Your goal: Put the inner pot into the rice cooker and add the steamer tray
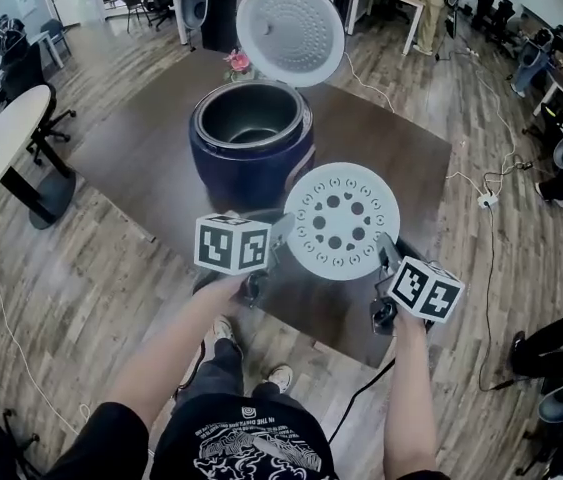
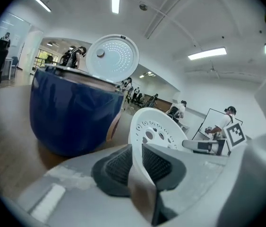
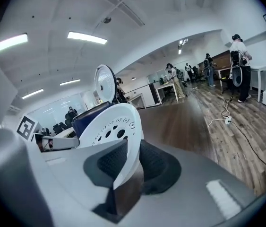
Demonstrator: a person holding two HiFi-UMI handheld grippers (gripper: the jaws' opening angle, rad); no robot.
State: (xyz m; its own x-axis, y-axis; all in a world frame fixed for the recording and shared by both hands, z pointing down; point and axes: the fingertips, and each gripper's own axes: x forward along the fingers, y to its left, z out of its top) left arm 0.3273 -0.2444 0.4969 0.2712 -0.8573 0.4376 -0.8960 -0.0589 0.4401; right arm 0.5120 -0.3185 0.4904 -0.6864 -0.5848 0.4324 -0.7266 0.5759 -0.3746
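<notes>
You held the tray (image 1: pixel 341 220) above the worktop (image 1: pixel 141 158), near the open cooker (image 1: pixel 251 158). The jaws of the left gripper (image 1: pixel 279 231) and right gripper (image 1: pixel 387 252) pinched opposite rims. The pot (image 1: pixel 251 118) looked seated, so next the tray needed lowering level into it.

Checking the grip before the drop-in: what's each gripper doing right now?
Left gripper: closed on the steamer tray rim.
Right gripper: closed on the opposite rim.
</notes>
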